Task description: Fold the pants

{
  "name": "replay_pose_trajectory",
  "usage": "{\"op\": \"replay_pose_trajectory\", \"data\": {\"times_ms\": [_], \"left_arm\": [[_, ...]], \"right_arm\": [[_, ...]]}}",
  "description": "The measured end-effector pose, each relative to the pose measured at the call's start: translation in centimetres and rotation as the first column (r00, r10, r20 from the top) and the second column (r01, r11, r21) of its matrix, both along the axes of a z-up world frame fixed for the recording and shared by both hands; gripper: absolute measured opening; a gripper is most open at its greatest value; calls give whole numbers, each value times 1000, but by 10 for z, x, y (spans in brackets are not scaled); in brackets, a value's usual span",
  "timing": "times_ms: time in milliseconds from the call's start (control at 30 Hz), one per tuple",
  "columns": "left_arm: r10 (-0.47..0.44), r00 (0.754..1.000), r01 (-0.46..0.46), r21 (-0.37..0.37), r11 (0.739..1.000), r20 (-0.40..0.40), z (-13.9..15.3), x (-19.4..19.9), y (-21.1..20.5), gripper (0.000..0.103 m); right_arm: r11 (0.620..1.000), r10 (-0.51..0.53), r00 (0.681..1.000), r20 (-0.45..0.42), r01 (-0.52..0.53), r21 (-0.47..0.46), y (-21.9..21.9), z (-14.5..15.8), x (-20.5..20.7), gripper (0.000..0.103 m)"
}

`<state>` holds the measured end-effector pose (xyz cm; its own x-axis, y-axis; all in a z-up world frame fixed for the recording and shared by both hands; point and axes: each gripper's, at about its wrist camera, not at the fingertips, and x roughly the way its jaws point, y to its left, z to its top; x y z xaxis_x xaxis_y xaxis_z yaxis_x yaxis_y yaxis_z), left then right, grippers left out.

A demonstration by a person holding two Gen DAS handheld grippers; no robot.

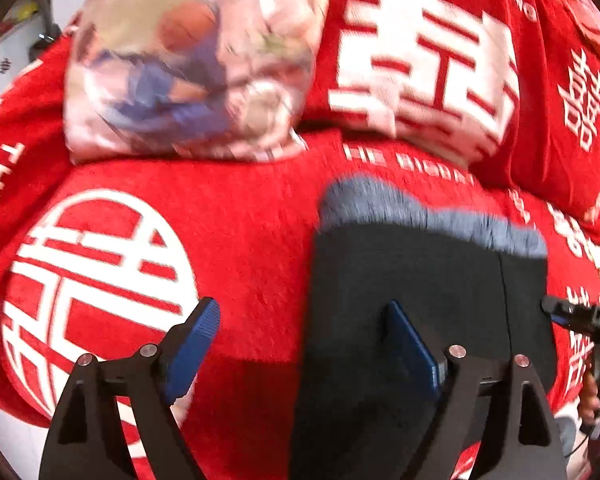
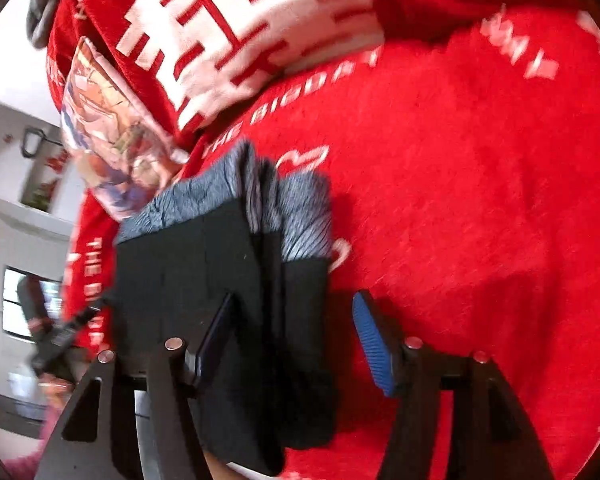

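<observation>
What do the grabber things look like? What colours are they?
Both look alike. The left gripper has black angular arms with triangle-shaped holes, round silver bolts, and two flat blue pads with a bumpy texture. The right gripper matches: black frame, silver bolts, ridged blue pads.

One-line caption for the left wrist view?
Left gripper open over folded black pants with grey waistband, on a red blanket.

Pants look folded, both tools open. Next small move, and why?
Probably back both tools off and up. The pants lie in a compact folded stack on the red blanket, grey cuffs at the far end. The left tool and right tool stand open, pads not pressing the cloth.
</observation>
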<state>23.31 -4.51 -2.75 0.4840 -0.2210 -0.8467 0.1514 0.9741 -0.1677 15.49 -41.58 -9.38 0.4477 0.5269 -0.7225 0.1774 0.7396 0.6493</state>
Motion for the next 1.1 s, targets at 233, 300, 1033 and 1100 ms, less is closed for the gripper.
{"op": "replay_pose_trajectory", "data": {"times_ms": [233,300,1033,1100], "left_arm": [[-5,998,-1,97,995,57,9,24,-31,87],[-1,999,-3,112,994,34,-3,34,-42,87],[59,998,-64,154,986,37,-5,-6,-28,97],[58,997,-64,146,987,46,1,-18,-27,97]], "right_arm": [[1000,-24,990,138,24,5,3,39,17,24],[1000,3,990,143,0,-17,18,40,29,24],[987,4,999,49,4,-159,24,27,5,36],[986,0,999,39,6,-168,24,29,-7,50]]}}
